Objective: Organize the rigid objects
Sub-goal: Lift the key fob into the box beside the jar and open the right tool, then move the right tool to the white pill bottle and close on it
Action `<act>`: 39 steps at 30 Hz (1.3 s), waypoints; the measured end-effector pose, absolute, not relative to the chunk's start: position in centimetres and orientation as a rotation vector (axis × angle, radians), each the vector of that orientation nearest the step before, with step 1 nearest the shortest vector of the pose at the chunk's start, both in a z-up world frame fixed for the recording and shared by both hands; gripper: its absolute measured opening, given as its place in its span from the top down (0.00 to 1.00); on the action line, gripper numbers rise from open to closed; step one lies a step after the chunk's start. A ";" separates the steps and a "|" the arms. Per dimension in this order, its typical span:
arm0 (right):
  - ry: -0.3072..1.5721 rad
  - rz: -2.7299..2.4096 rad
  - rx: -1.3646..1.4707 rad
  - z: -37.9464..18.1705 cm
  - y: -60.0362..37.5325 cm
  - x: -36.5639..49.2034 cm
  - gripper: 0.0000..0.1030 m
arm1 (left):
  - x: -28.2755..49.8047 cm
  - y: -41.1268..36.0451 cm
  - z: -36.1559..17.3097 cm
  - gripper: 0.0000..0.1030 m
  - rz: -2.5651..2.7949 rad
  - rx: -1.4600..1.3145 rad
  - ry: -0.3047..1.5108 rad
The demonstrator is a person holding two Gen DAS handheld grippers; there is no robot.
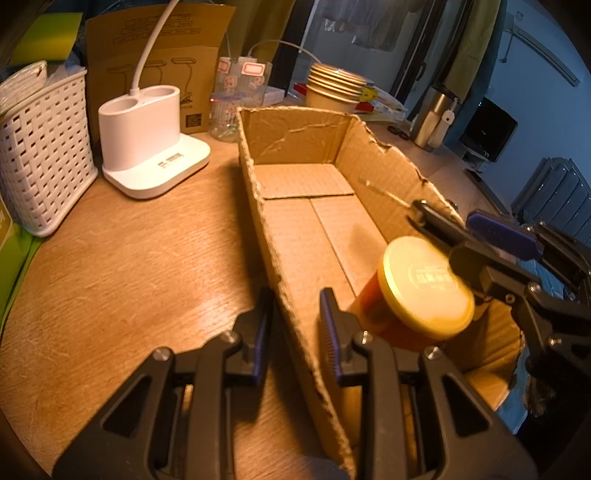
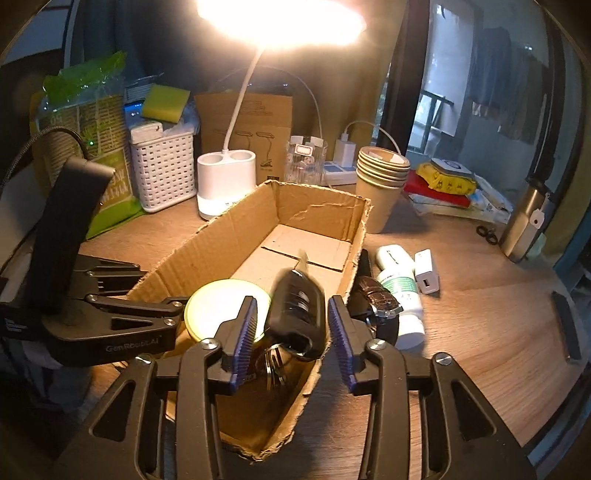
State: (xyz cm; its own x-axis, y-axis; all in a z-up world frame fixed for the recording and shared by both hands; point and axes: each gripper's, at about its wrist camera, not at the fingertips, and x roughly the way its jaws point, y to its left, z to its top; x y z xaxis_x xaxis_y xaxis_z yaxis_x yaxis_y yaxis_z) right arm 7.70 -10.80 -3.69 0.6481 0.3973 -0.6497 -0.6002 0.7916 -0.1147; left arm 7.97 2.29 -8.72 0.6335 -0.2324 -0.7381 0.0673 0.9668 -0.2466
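The right claw [image 2: 291, 332] gapes wide, the key fob [image 2: 295, 314] loose between its fingers above the box [image 2: 221, 240]. The left claw [image 1: 293, 332] straddles the box wall, open; a nudge could tip the jar [image 1: 417, 291] just beside it.

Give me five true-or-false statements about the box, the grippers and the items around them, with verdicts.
1. The yellow-lidded jar sits inside the cardboard box. True.
2. The right gripper is clamped on the white tube. False: its jaws stand open, and the white tube lies on the table outside the box.
3. The left gripper straddles the box's wall. True.
4. The desk lamp is off. False: the desk lamp glows brightly.
5. The paper cups lie inside the box. False: they stand stacked behind it.
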 end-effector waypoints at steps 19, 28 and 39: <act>0.618 0.590 -0.270 -2.3 -12.4 7.6 0.50 | 8.0 2.1 -8.8 0.74 -0.172 -0.203 0.868; 0.609 0.542 -0.217 -1.7 -14.7 8.4 0.50 | 8.0 2.2 -8.8 0.73 -0.172 -0.204 0.868; 0.620 0.414 -0.170 -2.0 -18.9 10.6 0.49 | 8.0 2.2 -8.8 0.73 -0.172 -0.204 0.868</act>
